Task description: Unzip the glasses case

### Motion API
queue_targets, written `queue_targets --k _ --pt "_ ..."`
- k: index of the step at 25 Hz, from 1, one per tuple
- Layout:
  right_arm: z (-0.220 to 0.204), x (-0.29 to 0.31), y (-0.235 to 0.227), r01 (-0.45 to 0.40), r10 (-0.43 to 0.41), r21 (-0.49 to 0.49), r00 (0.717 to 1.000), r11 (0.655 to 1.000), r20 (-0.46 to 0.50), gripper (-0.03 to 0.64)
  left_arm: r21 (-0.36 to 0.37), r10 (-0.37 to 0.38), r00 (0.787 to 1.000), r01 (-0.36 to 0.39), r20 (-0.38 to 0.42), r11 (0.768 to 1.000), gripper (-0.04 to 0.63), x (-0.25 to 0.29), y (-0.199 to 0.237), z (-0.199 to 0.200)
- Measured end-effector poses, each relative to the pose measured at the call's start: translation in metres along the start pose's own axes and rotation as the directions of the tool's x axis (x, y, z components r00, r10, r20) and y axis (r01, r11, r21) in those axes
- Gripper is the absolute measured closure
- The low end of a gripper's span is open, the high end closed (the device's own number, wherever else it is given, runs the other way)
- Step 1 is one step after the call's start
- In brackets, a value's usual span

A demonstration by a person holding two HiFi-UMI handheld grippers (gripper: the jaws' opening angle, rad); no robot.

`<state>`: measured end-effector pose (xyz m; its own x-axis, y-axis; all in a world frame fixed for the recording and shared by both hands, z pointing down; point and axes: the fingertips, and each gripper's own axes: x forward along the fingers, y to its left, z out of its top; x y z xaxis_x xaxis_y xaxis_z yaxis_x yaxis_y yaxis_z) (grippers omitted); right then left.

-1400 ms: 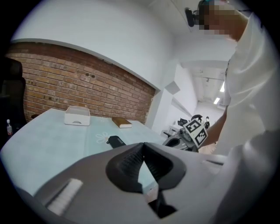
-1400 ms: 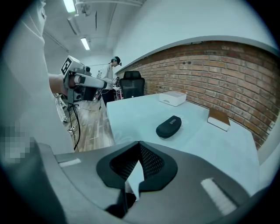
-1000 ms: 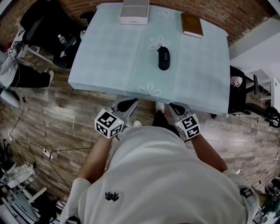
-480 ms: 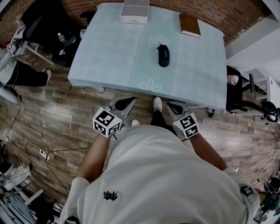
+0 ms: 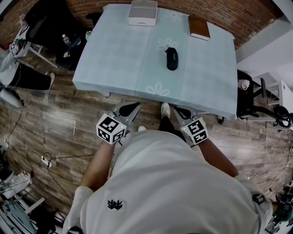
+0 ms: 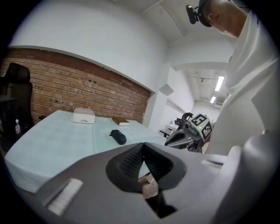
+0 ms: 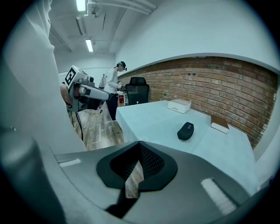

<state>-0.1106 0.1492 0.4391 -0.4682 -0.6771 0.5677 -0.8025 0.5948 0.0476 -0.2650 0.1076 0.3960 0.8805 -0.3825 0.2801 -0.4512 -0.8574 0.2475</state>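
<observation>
The black glasses case (image 5: pixel 171 58) lies zipped on the light blue tablecloth (image 5: pixel 114 59), right of the table's middle. The left gripper view has the glasses case (image 6: pixel 117 136) far ahead, and the right gripper view has the glasses case (image 7: pixel 185 131) ahead to the right. Both grippers hang over the wooden floor, short of the table's near edge and close to the person's body. My left gripper (image 5: pixel 132 106) is shut on nothing, its jaws meeting at the tip. My right gripper (image 5: pixel 179 109) is likewise shut and holds nothing. Each gripper shows in the other's view: the right gripper (image 6: pixel 190 133) and the left gripper (image 7: pixel 83 94).
A white box (image 5: pixel 142 12) stands at the table's far edge and a brown book (image 5: pixel 199 27) lies at the far right. Black chairs (image 5: pixel 46 23) stand left of the table, another chair (image 5: pixel 249 93) to the right. A person (image 7: pixel 113 87) stands in the background.
The head view has shifted slightly, so the table sits a little higher in the picture. Both grippers stay shut in front of the body; the case has not moved.
</observation>
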Motion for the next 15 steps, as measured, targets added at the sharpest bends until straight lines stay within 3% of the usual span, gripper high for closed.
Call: queue_targets --k 15 --pt "-0.009 0.003 -0.015 -0.002 0.002 0.046 1.000 0.999 -0.006 0.615 -0.019 -0.016 0.999 0.015 -0.028 1.000 0.540 0.020 0.002 -0.008"
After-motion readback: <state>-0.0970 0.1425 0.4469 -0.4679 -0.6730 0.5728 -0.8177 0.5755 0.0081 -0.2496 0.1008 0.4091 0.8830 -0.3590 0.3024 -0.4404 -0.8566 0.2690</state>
